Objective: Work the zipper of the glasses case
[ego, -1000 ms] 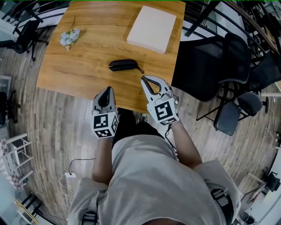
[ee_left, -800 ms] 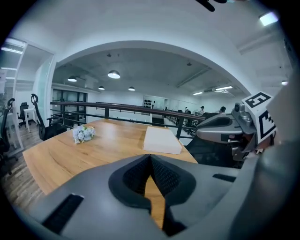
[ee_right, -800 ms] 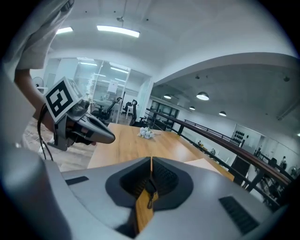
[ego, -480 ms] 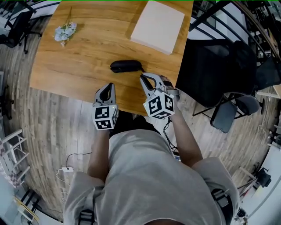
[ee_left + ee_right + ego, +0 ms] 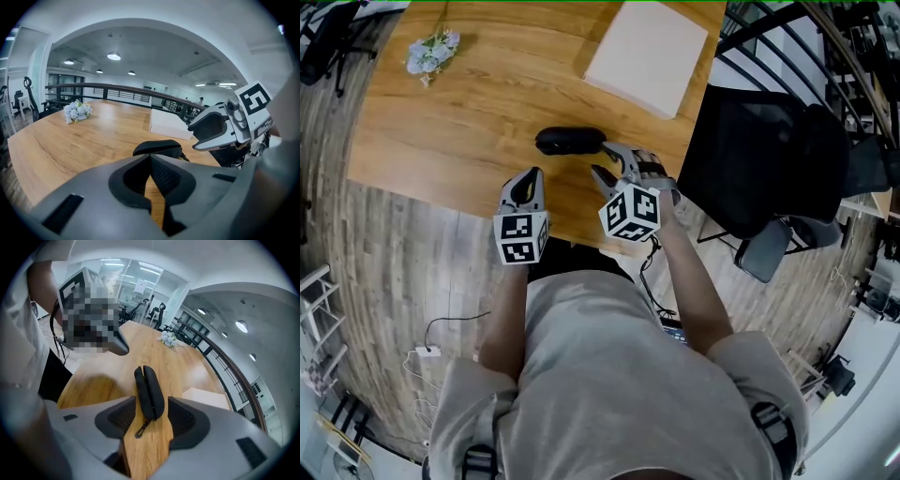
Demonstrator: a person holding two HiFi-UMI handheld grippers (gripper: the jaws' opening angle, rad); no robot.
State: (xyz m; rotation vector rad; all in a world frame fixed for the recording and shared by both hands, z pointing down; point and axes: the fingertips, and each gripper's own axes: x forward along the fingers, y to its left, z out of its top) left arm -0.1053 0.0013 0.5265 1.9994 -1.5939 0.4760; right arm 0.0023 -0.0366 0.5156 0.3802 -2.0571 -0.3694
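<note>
Wooden table (image 5: 441, 122), light oak top. Flat white box (image 5: 649, 58) lies at its far right corner, slightly skewed to the edge. Small bunch of pale flowers (image 5: 429, 52) at the far left corner, well apart from the box. Black office chair (image 5: 750, 159) just beside the table's right edge. Grey plank floor (image 5: 403, 272), with a small white power strip (image 5: 425, 352) and cable on it. Dark railing (image 5: 117, 89) behind the table. Round ceiling lights (image 5: 114, 56) are lit.

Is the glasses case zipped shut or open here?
Looks shut: the glasses case lies on the table with both halves pressed together along the seam, zipper pull at one end.
</note>
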